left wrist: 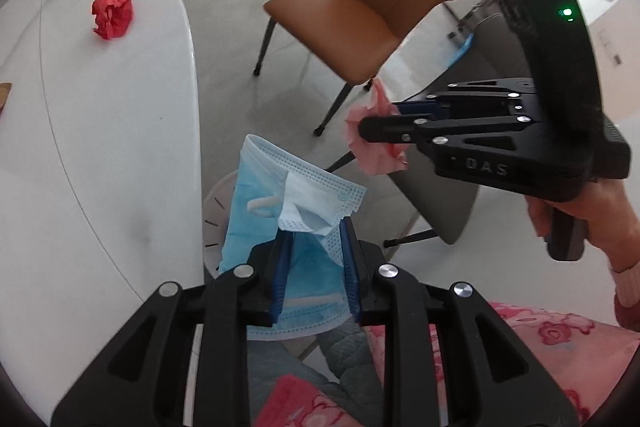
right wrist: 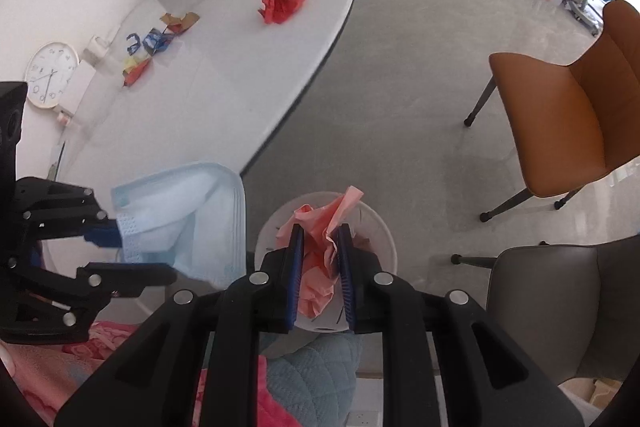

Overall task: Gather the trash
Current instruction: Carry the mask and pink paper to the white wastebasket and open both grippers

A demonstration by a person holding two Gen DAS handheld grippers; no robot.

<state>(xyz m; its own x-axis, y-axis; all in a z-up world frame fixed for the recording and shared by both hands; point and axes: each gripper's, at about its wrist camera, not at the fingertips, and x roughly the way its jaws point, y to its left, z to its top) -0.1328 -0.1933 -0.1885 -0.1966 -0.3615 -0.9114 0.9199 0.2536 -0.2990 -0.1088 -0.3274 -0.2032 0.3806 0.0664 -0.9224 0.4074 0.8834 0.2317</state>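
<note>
Left wrist view: my left gripper (left wrist: 314,259) is clenched on a blue face mask (left wrist: 280,211). The mask is creased and folded over, pale blue with a white inner flap and one ear loop showing, and it hangs between the blue pads. Its long side runs up and away from me. Directly under and behind the mask I can see part of the rim of a white bin (left wrist: 214,223) on the floor, tucked against the edge of the white table (left wrist: 100,147). To the right of the bin, and higher, my right gripper (left wrist: 374,129) is closed on a crumpled pink paper (left wrist: 374,147). On the table, far from the bin, lies a crumpled red paper (left wrist: 113,17). An orange chair (left wrist: 360,11) stands beyond the bin.

Right wrist view: my right gripper (right wrist: 320,267) grasps the pink paper (right wrist: 320,247), a loose, wrinkled wad with one corner sticking up. The bin (right wrist: 384,235) sits straight below it, its round white rim ringing the paper, so this hand looks the better placed of the two. Left of the bin, my left gripper (right wrist: 124,255) holds the mask (right wrist: 180,211), which seems to hang just beside the rim, not over the opening. Beyond the bin on the table (right wrist: 220,87) are the red paper (right wrist: 283,3) and some small coloured wrappers (right wrist: 156,47).

I judge that letting go over the bin comes next, with the left hand first shifting toward it.
</note>
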